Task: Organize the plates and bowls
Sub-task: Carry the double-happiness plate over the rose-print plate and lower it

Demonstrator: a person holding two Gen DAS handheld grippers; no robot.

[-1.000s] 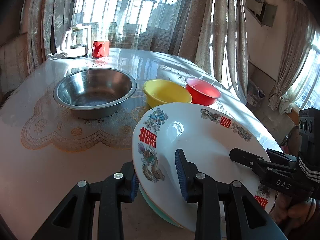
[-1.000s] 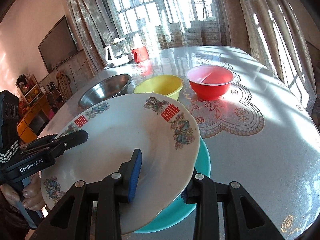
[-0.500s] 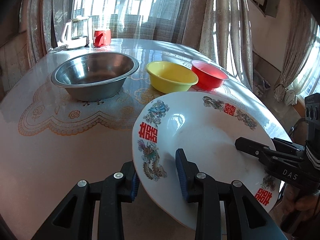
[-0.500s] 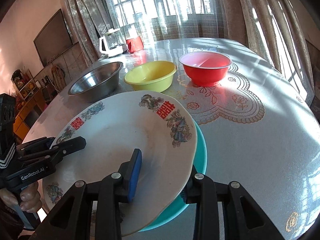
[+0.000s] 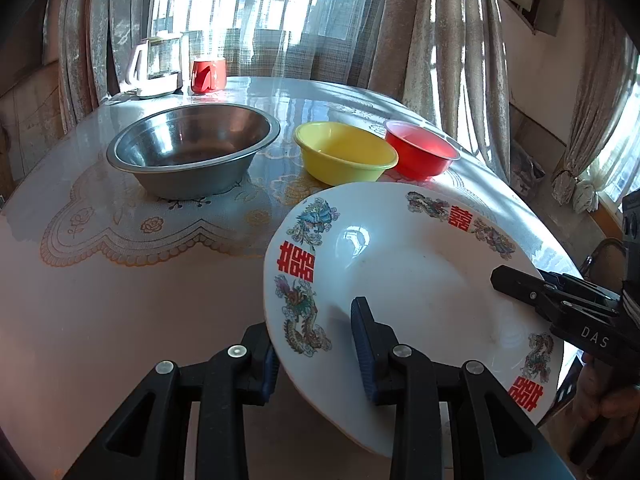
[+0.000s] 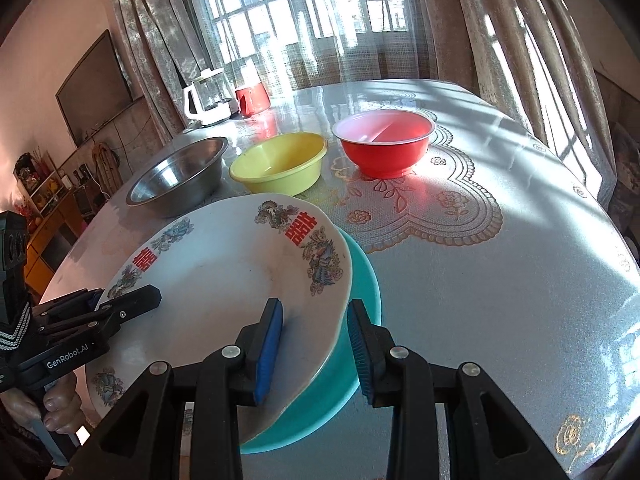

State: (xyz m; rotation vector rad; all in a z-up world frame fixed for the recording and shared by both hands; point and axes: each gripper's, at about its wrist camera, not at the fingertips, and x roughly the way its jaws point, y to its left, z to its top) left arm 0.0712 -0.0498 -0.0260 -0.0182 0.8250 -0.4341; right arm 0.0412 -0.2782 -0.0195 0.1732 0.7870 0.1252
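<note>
Both grippers clamp opposite rims of the white plate [image 5: 416,280], open table [image 6: 500,280] rightward.

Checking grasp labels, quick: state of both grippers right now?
Left gripper: closed on the white plate, at its left rim.
Right gripper: closed on the same plate's right rim, above the teal plate.

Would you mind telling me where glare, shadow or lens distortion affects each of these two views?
Left wrist view: backlit window blows out, a glare spot sits on the white plate, and edges bend and darken. Right wrist view: sun stripes and window-bar shadows cross the table, the red bowl casts a red glow, and the corners vignette.
</note>
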